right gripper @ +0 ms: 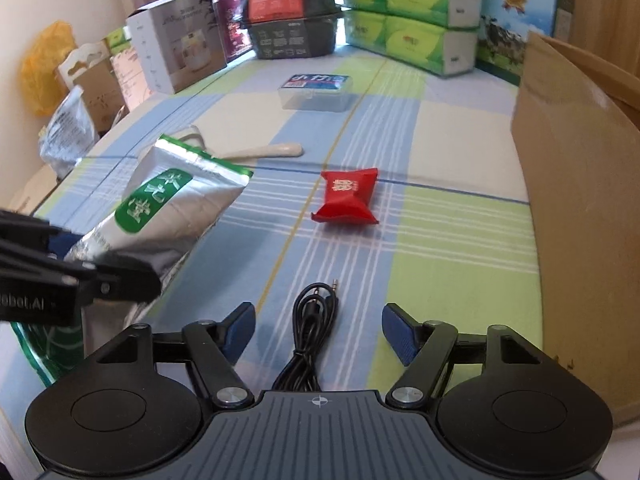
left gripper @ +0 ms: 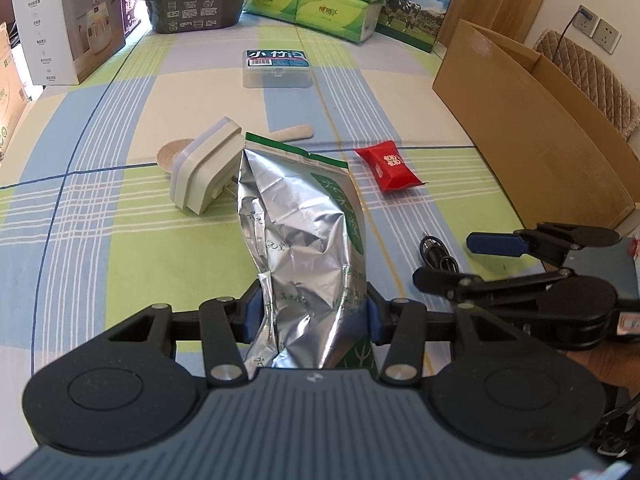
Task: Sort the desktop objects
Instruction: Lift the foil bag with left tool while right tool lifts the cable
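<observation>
Left gripper [left gripper: 316, 312]: we've got our jaws clamped on the foil bag's lower end.
Foil bag [left gripper: 296, 240]: crinkled silver, green label and top edge, raised over the table [left gripper: 120, 240].
Right gripper [right gripper: 318, 334]: jaws apart, we hover over the coiled black cable [right gripper: 312, 320].
Red packet [right gripper: 348, 196]: lying nearby.

Silver foil pouch [left gripper: 300, 240] with green label, crumpled, clamped near its lower end between the left gripper [left gripper: 310, 314] pads, top edge pointing away. Red candy packet [right gripper: 347, 197] flat on checked tabletop [right gripper: 460, 240], right of pouch. Coiled black audio cable [right gripper: 314, 312] nearest, jack plug outward. White block [left gripper: 206, 170] tilted over beige spoon [left gripper: 288, 134]. Clear lidded box [left gripper: 276, 68] farther back
</observation>
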`<state>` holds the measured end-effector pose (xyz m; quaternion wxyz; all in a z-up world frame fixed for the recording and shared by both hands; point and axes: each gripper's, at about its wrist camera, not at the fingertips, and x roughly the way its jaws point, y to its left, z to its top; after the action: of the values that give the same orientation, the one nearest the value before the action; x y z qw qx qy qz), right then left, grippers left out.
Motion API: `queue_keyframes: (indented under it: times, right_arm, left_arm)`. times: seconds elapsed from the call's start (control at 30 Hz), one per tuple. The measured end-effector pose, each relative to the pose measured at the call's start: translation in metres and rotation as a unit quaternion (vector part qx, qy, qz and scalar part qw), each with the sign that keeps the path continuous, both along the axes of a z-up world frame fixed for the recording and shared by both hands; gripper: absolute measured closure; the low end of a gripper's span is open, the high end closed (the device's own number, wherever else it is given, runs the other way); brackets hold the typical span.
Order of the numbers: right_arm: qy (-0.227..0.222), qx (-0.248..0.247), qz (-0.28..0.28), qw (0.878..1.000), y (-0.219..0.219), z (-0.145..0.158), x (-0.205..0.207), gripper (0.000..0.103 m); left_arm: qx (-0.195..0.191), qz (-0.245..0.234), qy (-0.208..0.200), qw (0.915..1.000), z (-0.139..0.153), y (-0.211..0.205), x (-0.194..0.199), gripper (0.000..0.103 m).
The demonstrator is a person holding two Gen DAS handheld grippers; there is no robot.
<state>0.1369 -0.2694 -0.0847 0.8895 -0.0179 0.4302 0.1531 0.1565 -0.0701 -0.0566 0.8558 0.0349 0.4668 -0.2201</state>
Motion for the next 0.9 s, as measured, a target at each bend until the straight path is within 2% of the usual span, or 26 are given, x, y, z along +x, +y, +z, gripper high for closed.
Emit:
queue_keyframes:
  times: [0.1, 0.13, 0.17, 0.23, 0.3, 0.53, 0.77, 0.9]
  right_arm:
    - [-0.005, -0.025, 0.01, 1.0, 0.005, -0.005, 0.001, 0.039]
    - [-0.01, -0.034, 0.012, 0.999, 0.007, -0.006, 0.001, 0.048]
    - [-0.013, -0.036, 0.015, 0.999, 0.008, -0.005, 0.0, 0.065]
    - [-0.017, -0.039, 0.017, 0.999, 0.009, -0.005, 0.0, 0.08]
    - [-0.015, -0.041, 0.019, 0.999, 0.011, -0.005, 0.001, 0.082]
    - [-0.026, 0.011, -0.005, 1.0, 0.001, 0.014, -0.002, 0.083]
    - [-0.037, 0.03, -0.02, 0.999, -0.008, 0.032, -0.012, 0.083]
    - [-0.032, 0.029, -0.03, 0.999, -0.015, 0.039, -0.021, 0.083]
  left_arm:
    - [0.001, 0.002, 0.0, 1.0, 0.0, 0.001, 0.002, 0.06]
    - [0.001, 0.003, 0.0, 1.0, 0.0, 0.001, 0.002, 0.06]
    - [0.0, 0.003, 0.0, 1.0, 0.0, 0.001, 0.003, 0.06]
    - [0.0, 0.004, -0.001, 1.0, 0.001, 0.002, 0.003, 0.06]
    - [0.0, 0.003, 0.0, 1.0, 0.0, 0.002, 0.003, 0.06]
    - [-0.001, -0.002, -0.003, 1.0, 0.002, -0.001, 0.001, 0.06]
    - [-0.011, -0.011, -0.004, 0.9999, 0.007, -0.004, -0.006, 0.06]
    - [-0.003, -0.02, -0.007, 0.9998, 0.011, -0.008, -0.014, 0.06]
